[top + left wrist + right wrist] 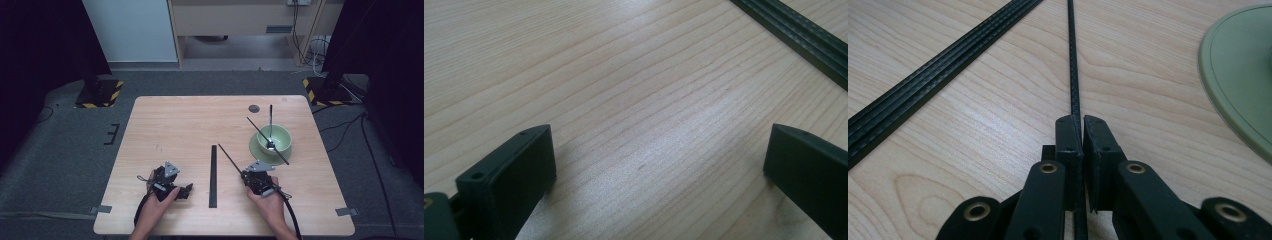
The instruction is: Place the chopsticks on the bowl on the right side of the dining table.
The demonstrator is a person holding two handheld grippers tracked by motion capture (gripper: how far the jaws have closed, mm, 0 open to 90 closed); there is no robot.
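pale wood-grain table [973,135] with soft sheen; matt black woven-looking rod [1073,60]; smooth matt green plate [1243,75].

Black rod [1074,75], pale-green bowl [273,138] (light wood-grain table [175,130]).

A light wooden table [200,120] stands on grey carpet [75,145]. Behind it are a pale blue panel [130,30] and a beige wooden cabinet [240,20]. Yellow-and-black striped stand bases [100,95] sit at both far corners, with cables [310,50] trailing at the right.
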